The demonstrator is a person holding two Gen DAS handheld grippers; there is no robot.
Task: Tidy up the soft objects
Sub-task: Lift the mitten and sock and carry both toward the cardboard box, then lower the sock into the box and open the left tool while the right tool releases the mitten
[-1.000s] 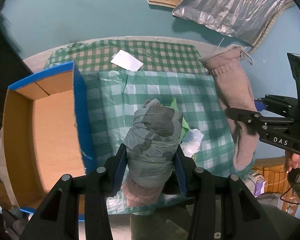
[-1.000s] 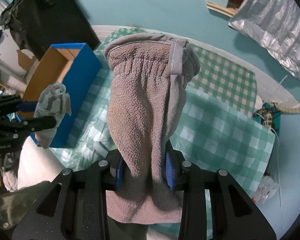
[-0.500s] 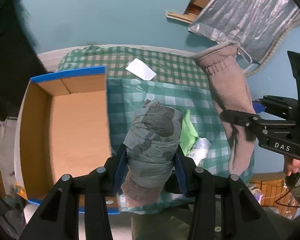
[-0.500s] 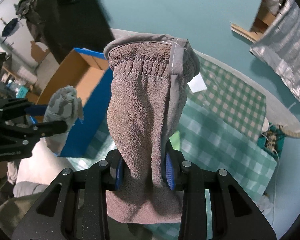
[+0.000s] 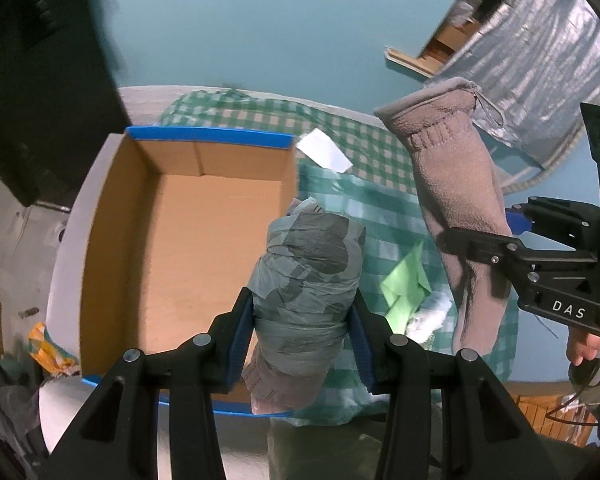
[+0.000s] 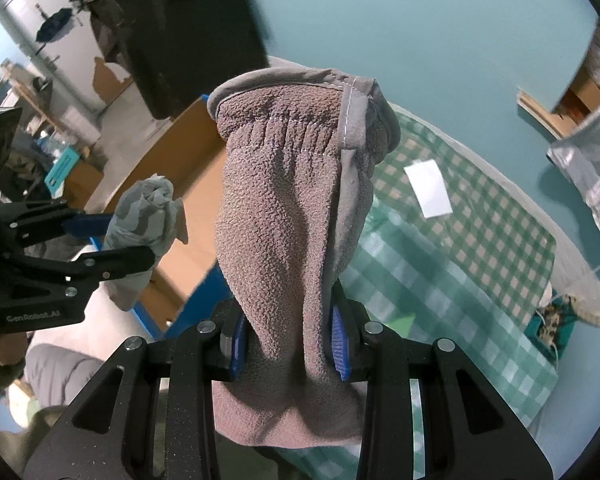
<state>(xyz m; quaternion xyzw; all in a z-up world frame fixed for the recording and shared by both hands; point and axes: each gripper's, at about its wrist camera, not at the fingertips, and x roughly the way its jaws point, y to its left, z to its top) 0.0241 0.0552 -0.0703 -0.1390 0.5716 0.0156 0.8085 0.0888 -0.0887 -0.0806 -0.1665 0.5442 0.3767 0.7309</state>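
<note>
– what sort of place is this?
– a cluttered storeroom or workshop: teal floor [image 5: 260,32], a checked cloth [image 6: 480,216] over the worktop, an open cardboard box [image 5: 180,240], silver foil sheeting [image 5: 540,72], shelves [image 6: 24,92] with odds and ends.

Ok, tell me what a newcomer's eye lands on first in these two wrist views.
First, the brown fleece mitten clamped in the right gripper, filling the middle of its view. Next, the grey patterned rolled cloth bundle gripped by the left gripper, just right of the open blue-edged cardboard box. Behind both lies the green checked tablecloth.
</note>
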